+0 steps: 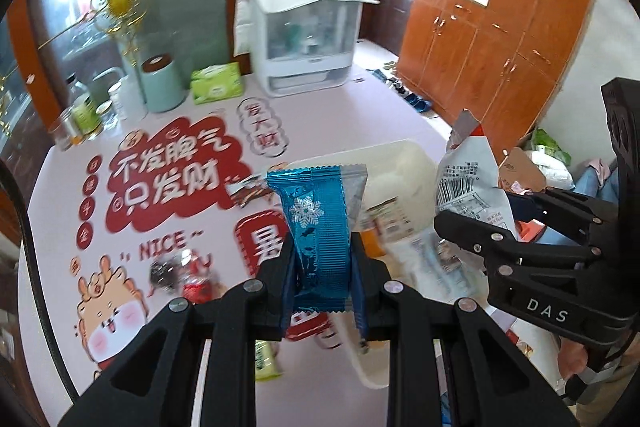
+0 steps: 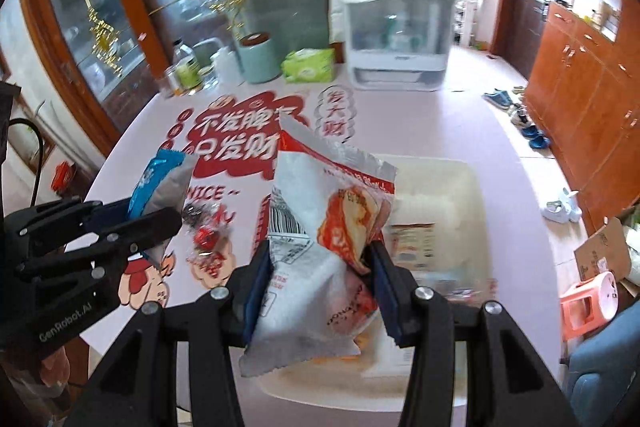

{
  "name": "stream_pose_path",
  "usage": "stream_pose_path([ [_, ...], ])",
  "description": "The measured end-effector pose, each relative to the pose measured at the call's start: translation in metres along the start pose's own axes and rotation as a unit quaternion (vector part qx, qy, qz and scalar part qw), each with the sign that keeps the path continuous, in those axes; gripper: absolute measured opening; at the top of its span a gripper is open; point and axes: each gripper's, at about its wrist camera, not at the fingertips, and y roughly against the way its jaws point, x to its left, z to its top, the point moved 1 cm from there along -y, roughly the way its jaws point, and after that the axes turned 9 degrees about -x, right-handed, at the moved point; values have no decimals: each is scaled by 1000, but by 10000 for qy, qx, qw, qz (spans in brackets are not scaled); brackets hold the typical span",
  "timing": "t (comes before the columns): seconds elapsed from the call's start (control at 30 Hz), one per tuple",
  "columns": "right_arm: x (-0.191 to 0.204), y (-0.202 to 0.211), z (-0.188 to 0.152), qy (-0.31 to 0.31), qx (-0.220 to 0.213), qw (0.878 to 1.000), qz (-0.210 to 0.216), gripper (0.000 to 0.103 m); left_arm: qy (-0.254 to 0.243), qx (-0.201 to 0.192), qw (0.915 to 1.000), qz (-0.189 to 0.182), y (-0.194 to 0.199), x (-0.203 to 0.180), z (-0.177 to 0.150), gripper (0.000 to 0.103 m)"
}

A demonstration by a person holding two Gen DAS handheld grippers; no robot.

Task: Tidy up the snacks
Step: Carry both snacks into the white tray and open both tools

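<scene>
My left claw (image 1: 322, 267), marked "GenRobot.AI", is clamped tight on a blue snowflake wrapper (image 1: 316, 223) standing upright between its fingers. My right claw (image 2: 320, 267), marked "DAS", grips a white-and-red snack bag (image 2: 320, 227) at about half width. Beyond both lies the white tray (image 2: 460, 179); the tablecloth (image 1: 168, 171) reads "NICE".

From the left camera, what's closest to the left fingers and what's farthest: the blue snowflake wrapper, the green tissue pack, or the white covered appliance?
1. Blue snowflake wrapper, between the left fingers.
2. Green tissue pack, mid-table, left of the appliance.
3. White covered appliance, at the table's far edge.
</scene>
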Motion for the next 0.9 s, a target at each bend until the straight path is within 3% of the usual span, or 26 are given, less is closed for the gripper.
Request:
stream_pose_path([
  [0.3, -53, 11, 12, -83, -147, 9996, -240, 49, -159, -184, 9997, -101, -19, -57, 23, 22],
  [0.5, -78, 9, 17, -93, -190, 9990, -386, 51, -350, -212, 9991, 75, -34, -77, 29, 25],
  [0.53, -81, 8, 17, -101, -190, 9989, -417, 51, -391, -223, 9989, 149, -37, -79, 29, 29],
  [0.6, -86, 3, 18, -119, -153, 9988, -448, 52, -454, -193, 9984, 277, -42, -82, 29, 67],
  [0.7, -89, -1, 18, -138, -144, 9985, -505, 54, -430, -318, 9966, 627, -42, -78, 28, 92],
  [0.9, -99, -4, 17, -173, -216, 9979, -581, 64, -317, -150, 9971, 678, -50, -68, 19, 94],
])
